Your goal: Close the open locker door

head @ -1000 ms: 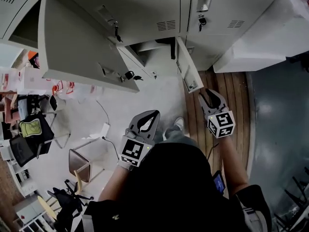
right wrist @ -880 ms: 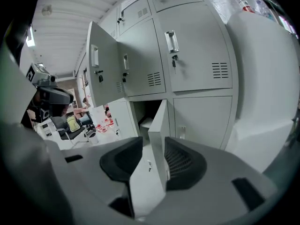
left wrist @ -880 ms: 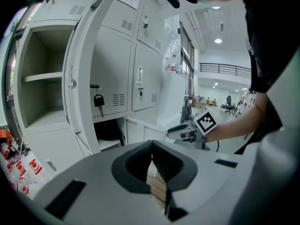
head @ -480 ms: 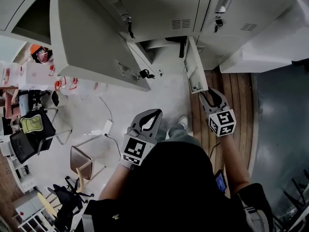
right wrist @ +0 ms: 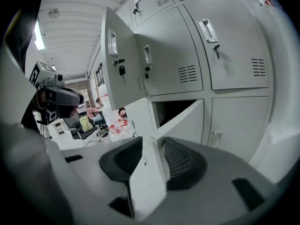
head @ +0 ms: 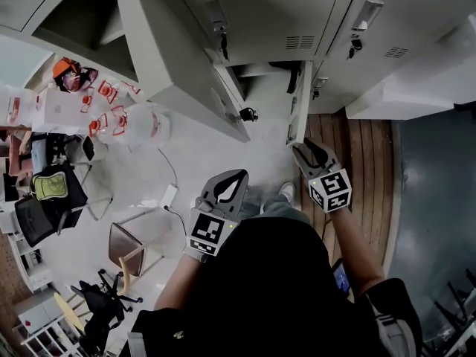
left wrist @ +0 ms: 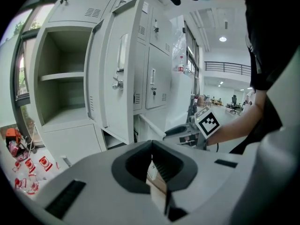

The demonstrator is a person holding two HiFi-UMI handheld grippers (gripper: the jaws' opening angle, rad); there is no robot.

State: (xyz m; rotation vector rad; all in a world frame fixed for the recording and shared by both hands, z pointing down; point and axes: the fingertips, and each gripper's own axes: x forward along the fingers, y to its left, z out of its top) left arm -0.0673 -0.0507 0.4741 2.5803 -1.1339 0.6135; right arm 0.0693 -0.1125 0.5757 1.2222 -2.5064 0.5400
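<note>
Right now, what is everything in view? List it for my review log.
grey metal lockers: one bank, grey, across the top.
large upper locker door: one, grey, swung open, upper left.
small lower locker door: one, grey, ajar, centre.
wooden floor strip: one, brown, right.
brown-seated chair: one, lower left.
orange helmet-shaped object: one, upper left.
left gripper: one, grey, shut, empty.
right gripper: one, grey, lower door's edge between its jaws.

An orange helmet [head: 65, 71] lies at ten o'clock, beside red-and-white packs [head: 104, 117]. A yellow-green bag [head: 50, 186] sits at nine, with a brown chair [head: 123, 250] at eight. Wood planks [head: 364, 162] cover the floor at two to three.
</note>
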